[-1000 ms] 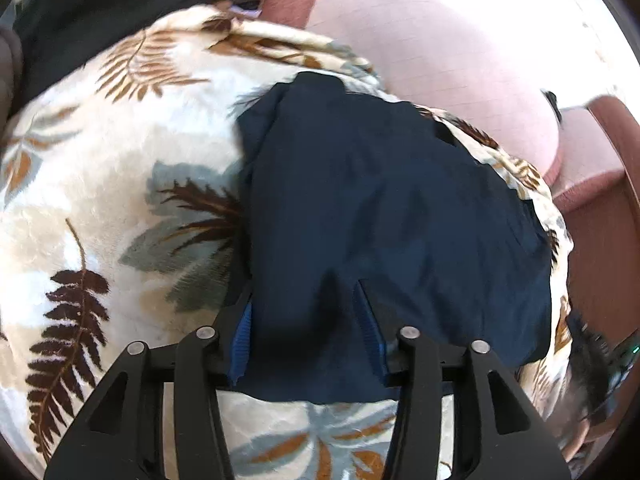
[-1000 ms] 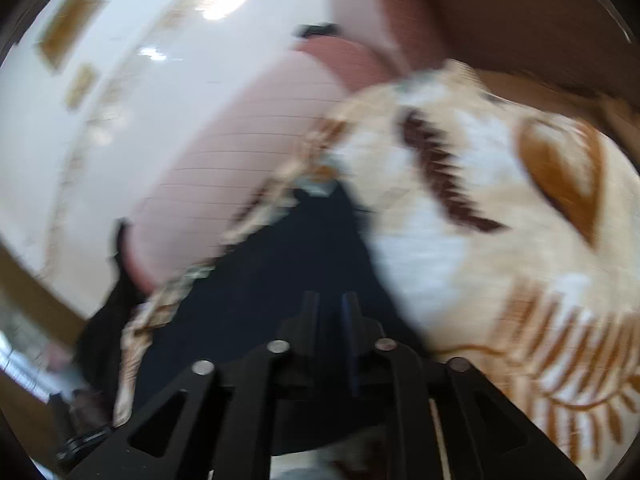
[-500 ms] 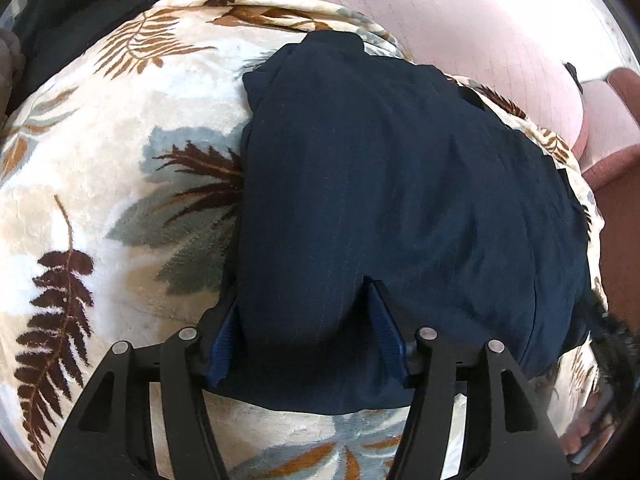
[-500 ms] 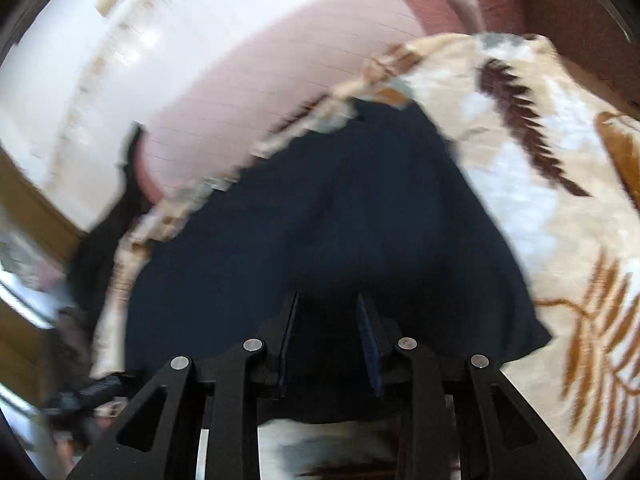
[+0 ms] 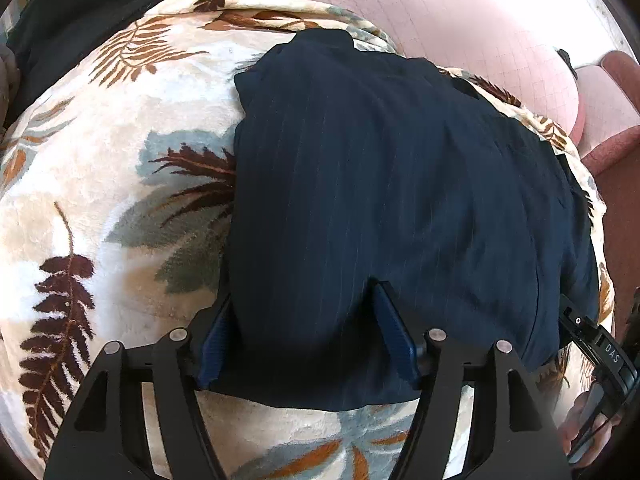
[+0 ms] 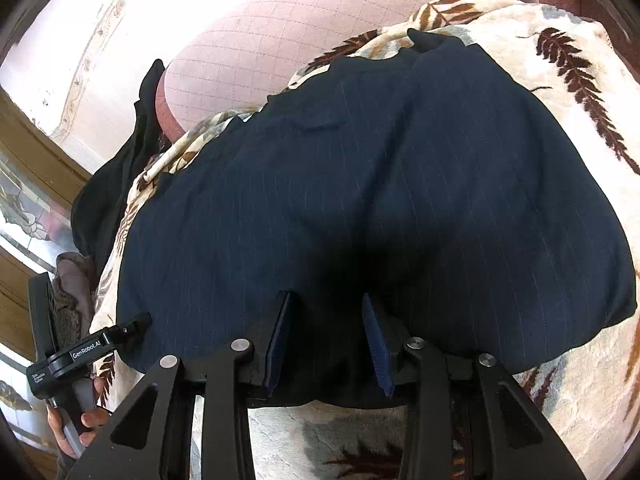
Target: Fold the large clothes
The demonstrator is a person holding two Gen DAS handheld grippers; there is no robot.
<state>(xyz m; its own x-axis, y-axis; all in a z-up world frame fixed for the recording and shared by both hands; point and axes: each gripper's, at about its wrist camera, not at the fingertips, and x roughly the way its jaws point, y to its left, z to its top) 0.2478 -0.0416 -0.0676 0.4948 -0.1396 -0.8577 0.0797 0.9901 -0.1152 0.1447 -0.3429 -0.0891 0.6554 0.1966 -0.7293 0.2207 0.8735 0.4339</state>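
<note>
A dark navy pinstriped garment lies folded flat on a leaf-patterned blanket; it also fills the right wrist view. My left gripper is open, its blue-padded fingers straddling the garment's near left edge, with cloth between them. My right gripper is open over the garment's near edge, its fingers pressed on the cloth. The left gripper shows at the left of the right wrist view, and the right gripper at the right edge of the left wrist view.
The blanket covers a cushioned seat with pink-red upholstery behind it. Black clothing lies at the far left and hangs over the seat edge. A grey cloth sits near a wooden frame.
Both grippers have come down closer onto the garment's near edge. The right gripper's fingers have opened wider. The garment now lies spread flatter on the blanket.
</note>
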